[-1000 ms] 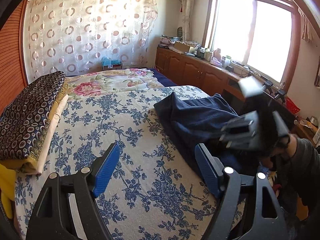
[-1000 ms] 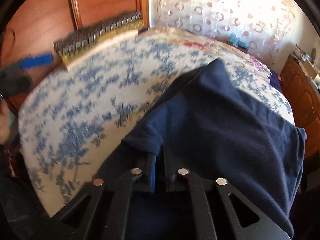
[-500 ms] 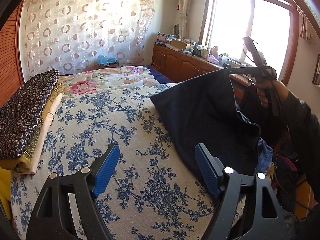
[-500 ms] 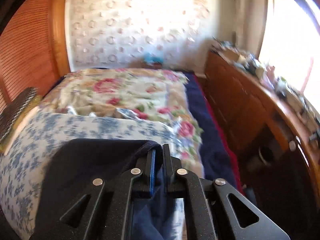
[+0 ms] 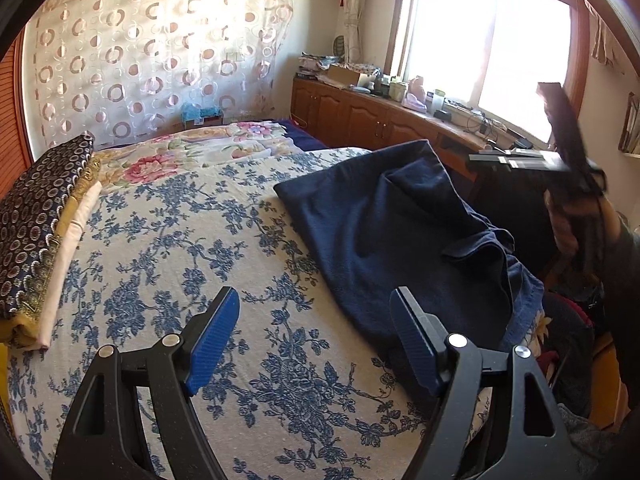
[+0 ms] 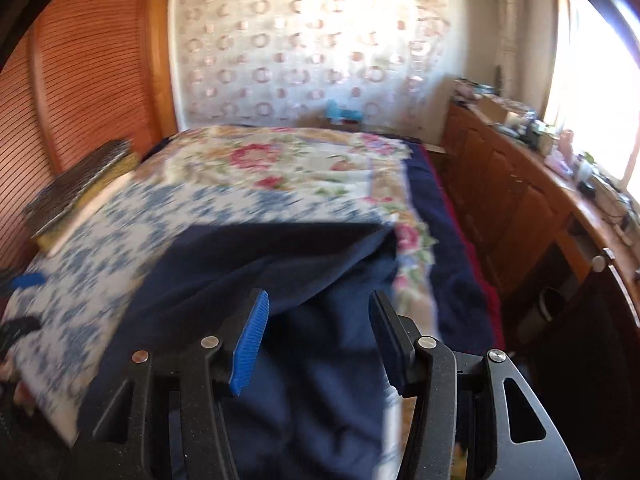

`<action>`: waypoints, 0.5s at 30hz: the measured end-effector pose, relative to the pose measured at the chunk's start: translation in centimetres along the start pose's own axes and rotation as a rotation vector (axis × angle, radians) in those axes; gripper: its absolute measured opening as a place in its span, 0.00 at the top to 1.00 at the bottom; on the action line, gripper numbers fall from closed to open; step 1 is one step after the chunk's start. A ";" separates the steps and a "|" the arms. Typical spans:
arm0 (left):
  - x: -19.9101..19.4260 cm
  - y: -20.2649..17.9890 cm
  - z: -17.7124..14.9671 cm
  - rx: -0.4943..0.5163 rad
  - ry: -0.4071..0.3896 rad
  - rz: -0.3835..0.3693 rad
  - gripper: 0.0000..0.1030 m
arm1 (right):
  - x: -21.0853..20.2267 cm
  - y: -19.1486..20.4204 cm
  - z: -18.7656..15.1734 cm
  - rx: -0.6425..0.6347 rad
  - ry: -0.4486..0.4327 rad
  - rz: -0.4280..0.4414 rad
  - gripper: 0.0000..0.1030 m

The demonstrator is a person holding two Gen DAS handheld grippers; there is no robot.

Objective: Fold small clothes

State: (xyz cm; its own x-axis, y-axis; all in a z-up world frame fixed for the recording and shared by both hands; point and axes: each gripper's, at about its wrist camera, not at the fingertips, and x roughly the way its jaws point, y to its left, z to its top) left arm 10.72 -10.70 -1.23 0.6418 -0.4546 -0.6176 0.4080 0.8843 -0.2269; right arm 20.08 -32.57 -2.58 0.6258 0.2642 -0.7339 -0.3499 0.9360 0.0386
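Right fingers (image 6: 256, 334), just opening, above navy garment (image 6: 304, 280).

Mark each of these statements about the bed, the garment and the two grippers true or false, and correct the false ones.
1. The navy garment lies neatly folded. False: it is rumpled and unfolded.
2. The left gripper is open and holds nothing. True.
3. The right gripper grips the garment. False: its jaws have just been opening, with nothing pinched.
4. Folded bedding is stacked at the bed's left edge in the left wrist view. True.
5. The bedspread is plain white. False: it has blue flowers.
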 end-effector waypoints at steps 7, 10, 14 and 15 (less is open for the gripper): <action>0.1 -0.5 -0.2 0.004 0.005 -0.008 0.24 | -1.4 5.5 -4.3 -0.102 0.061 0.132 0.47; 0.2 -0.6 -0.2 0.005 0.008 -0.009 0.24 | -1.0 6.6 -6.1 -0.176 0.103 0.114 0.48; 0.2 -0.8 -0.5 0.007 0.008 -0.015 0.24 | -1.2 5.2 -7.4 -0.230 0.170 0.079 0.89; 0.3 -0.8 -0.5 0.005 0.008 -0.018 0.24 | -2.0 4.5 -7.7 -0.225 0.168 0.075 0.90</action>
State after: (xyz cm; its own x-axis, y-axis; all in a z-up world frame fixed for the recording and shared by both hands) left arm 10.24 -11.49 -1.59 0.6290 -0.4697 -0.6195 0.4227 0.8754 -0.2345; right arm 11.87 -30.72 -6.11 0.4748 0.2712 -0.8373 -0.5487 0.8350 -0.0407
